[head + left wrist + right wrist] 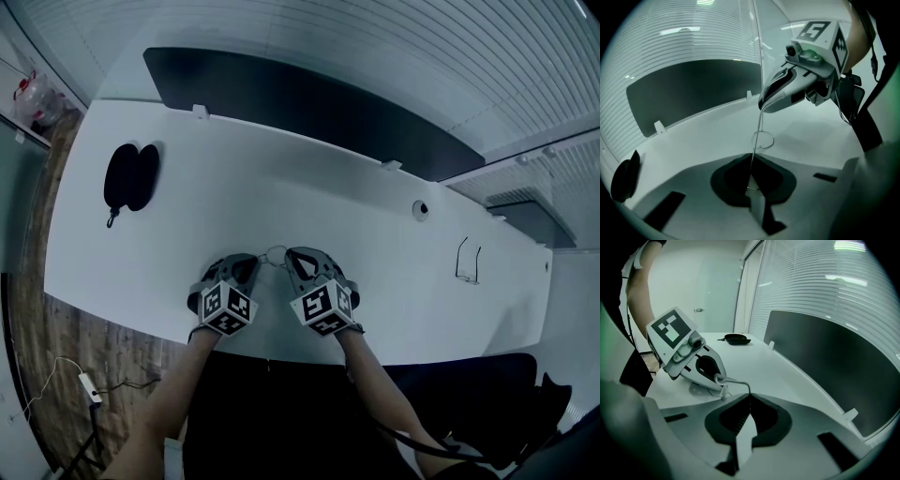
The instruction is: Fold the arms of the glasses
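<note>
Thin wire-framed glasses (275, 255) hang just above the white table (281, 187) near its front edge, between my two grippers. My left gripper (255, 265) is shut on one thin wire arm, which runs up from between its jaws (759, 126) to the right gripper (763, 105). A small round lens rim shows beside that wire. My right gripper (292, 260) is shut on the other end of the wire (738, 382), which bends over to the left gripper (721, 379). In their own views, left gripper (752, 157) and right gripper (750, 395) both stand pressed together.
A black glasses case (129, 176) lies at the table's far left. A dark panel (309, 108) stands along the back edge. A round grommet (420, 210) and another thin wire object (469, 258) are at the right. A cable (84, 384) lies on the wooden floor.
</note>
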A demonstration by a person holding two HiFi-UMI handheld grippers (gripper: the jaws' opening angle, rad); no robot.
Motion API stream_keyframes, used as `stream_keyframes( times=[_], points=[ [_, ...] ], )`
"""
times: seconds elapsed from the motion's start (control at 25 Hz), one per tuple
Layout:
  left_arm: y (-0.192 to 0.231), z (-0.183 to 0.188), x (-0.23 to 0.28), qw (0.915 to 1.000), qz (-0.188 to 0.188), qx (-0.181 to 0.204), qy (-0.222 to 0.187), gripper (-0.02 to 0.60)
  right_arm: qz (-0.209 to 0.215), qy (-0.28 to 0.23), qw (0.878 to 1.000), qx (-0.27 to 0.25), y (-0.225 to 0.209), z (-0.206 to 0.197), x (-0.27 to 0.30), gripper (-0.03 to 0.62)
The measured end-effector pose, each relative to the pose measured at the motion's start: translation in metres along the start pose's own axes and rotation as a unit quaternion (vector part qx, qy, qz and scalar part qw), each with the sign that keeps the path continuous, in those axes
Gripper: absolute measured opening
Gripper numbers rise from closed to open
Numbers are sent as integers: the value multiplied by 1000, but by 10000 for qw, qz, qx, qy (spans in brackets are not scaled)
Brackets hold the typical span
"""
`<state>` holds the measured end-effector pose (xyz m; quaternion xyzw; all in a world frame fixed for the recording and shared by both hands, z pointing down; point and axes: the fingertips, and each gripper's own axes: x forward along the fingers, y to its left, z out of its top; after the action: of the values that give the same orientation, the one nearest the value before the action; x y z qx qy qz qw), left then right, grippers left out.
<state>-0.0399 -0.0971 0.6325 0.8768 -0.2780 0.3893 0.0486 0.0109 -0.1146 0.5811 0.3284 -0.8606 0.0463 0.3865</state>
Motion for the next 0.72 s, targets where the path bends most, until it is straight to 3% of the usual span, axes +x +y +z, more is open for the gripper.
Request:
stream_keyframes(
  times=[0.24, 0.44, 0.6, 0.72],
  points=[
    [-3, -1, 2, 9998, -51, 158, 94, 11, -35, 14, 10000, 14, -2, -1, 1, 18],
    [-1, 0, -5, 9998, -195, -35, -82, 9, 237, -163, 9943, 1027, -14, -5, 2, 18],
    [3, 3, -14, 9995, -199, -46, -248, 9, 280, -153, 9942, 1025, -19, -5, 3, 18],
    [-1, -5, -11, 9996, -265, 35, -120, 9, 404, -329, 9883, 1430, -21, -6, 2, 18]
  ],
)
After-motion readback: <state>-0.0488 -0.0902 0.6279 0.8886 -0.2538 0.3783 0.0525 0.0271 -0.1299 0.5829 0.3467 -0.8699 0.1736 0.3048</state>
